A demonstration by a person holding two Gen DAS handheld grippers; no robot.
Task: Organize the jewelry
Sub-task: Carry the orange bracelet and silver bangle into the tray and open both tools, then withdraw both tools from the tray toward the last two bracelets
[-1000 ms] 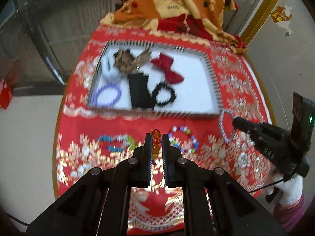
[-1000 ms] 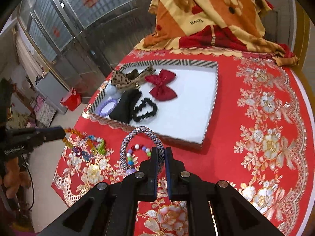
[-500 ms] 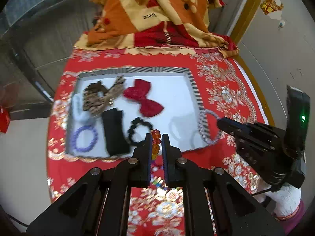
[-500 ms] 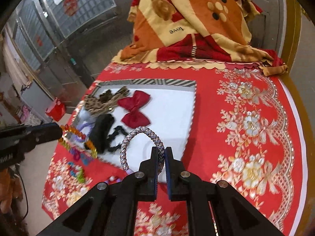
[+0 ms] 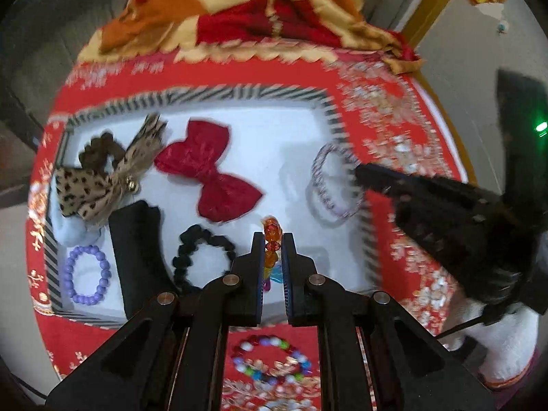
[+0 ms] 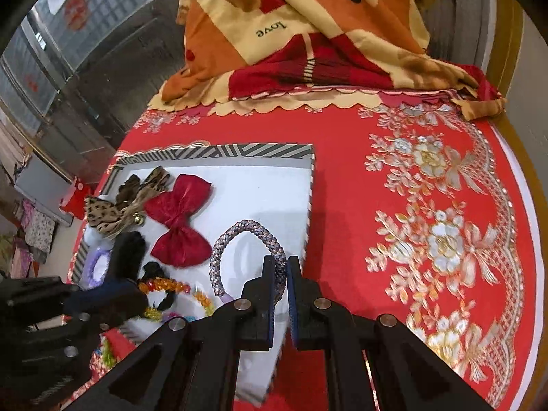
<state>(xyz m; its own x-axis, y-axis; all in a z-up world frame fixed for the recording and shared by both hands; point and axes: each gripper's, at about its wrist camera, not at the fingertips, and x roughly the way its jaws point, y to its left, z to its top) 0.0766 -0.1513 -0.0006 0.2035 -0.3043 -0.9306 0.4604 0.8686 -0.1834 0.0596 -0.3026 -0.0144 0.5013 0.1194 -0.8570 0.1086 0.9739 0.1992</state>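
My left gripper (image 5: pixel 273 239) is shut on an orange bead bracelet (image 5: pixel 272 236) and holds it over the front of the white tray (image 5: pixel 274 144). The bracelet also shows in the right wrist view (image 6: pixel 171 286). My right gripper (image 6: pixel 280 263) is shut on a braided silver-purple bangle (image 6: pixel 239 231) and holds it above the tray's right part (image 6: pixel 274 185). The bangle also shows in the left wrist view (image 5: pixel 325 185). In the tray lie a red bow (image 5: pixel 209 174), a leopard bow (image 5: pixel 102 178), a black band (image 5: pixel 202 257), a purple bead bracelet (image 5: pixel 87 274) and a black pouch (image 5: pixel 137 253).
A multicoloured bead bracelet (image 5: pixel 270 366) lies on the red embroidered cloth (image 6: pixel 428 222) in front of the tray. A folded orange and red blanket (image 6: pixel 308 34) sits at the table's far edge. The tray has a striped rim (image 6: pixel 219 150).
Both grippers have moved forward from the cloth in front of the tray to above the tray, each still carrying its bracelet.
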